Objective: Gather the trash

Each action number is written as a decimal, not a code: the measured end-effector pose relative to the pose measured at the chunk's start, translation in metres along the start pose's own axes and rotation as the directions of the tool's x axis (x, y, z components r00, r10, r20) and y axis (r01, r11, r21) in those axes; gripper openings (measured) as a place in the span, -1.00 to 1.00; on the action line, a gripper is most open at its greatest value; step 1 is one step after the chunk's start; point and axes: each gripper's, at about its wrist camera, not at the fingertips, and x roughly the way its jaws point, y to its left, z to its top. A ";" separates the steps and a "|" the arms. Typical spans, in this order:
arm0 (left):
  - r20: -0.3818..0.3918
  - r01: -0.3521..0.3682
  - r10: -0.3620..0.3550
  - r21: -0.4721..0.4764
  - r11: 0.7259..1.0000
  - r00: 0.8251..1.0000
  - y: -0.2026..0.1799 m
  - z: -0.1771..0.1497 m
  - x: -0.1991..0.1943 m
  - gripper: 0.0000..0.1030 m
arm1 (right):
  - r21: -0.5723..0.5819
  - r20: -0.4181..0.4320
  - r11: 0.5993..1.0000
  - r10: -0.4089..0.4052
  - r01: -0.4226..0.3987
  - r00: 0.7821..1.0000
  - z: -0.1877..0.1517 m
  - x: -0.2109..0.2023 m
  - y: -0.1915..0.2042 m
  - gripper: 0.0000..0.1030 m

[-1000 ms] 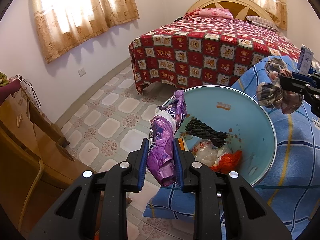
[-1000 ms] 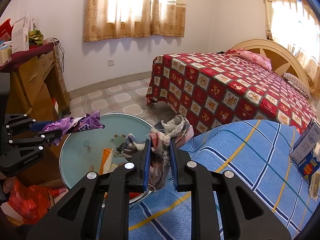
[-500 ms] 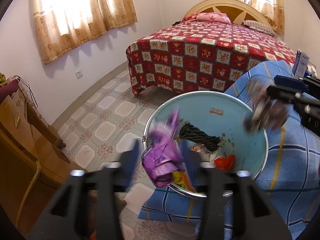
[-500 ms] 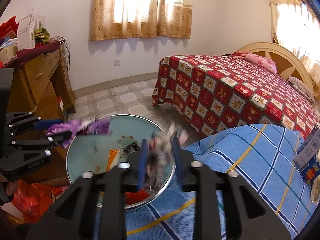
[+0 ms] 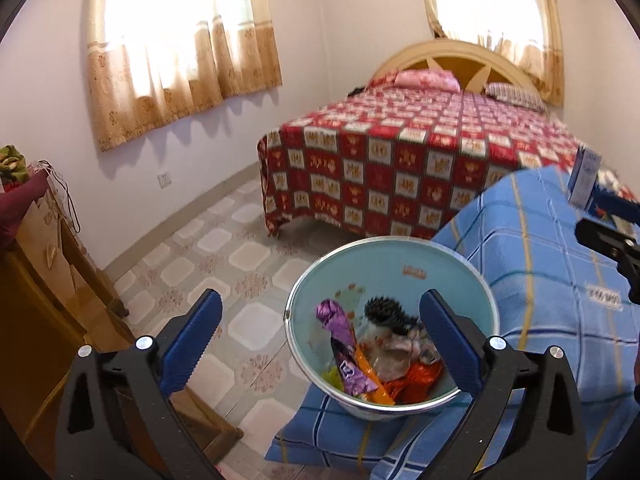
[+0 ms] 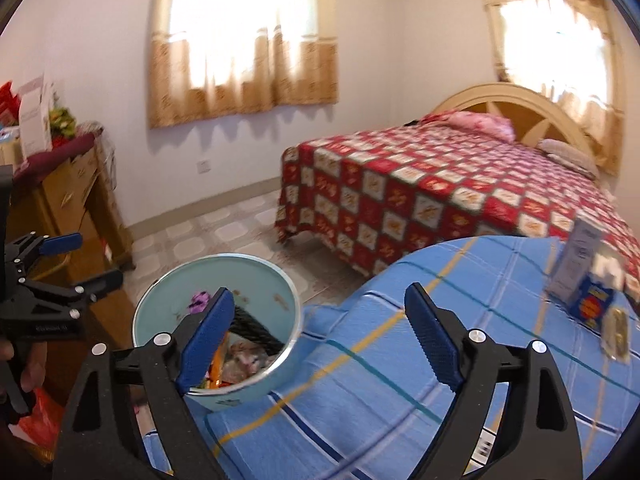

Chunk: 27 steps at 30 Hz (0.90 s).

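A light blue bucket (image 5: 404, 256) stands at the edge of a blue checked cloth (image 5: 552, 280). Inside lie a purple wrapper (image 5: 340, 332), a black rope (image 5: 386, 312), a crumpled checked rag (image 5: 412, 346) and orange and red scraps. My left gripper (image 5: 320, 344) is open and empty above and in front of the bucket. My right gripper (image 6: 320, 328) is open and empty, over the cloth just right of the bucket (image 6: 256, 268). The left gripper also shows at the left in the right wrist view (image 6: 60, 268).
A bed with a red patterned cover (image 5: 420, 148) stands behind. A wooden dresser (image 5: 44, 280) is at the left. White and blue boxes (image 6: 580, 272) sit on the blue cloth at the right. A red bag (image 6: 40, 412) lies on the floor.
Both grippers opened and pulled up and back. The purple wrapper dropped from the left one and the checked rag from the right one; both now lie in the bucket.
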 end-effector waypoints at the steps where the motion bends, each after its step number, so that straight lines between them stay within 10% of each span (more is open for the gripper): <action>1: 0.014 0.001 -0.001 -0.003 1.000 1.000 0.000 0.002 -0.004 0.88 | 0.006 0.008 1.000 -0.008 0.008 1.000 0.001 -0.005 -0.001 0.68; 27: 0.070 -0.012 0.013 -0.010 1.000 0.997 0.001 0.011 -0.025 0.89 | 0.006 0.033 0.999 -0.035 0.035 0.999 0.002 -0.026 -0.021 0.69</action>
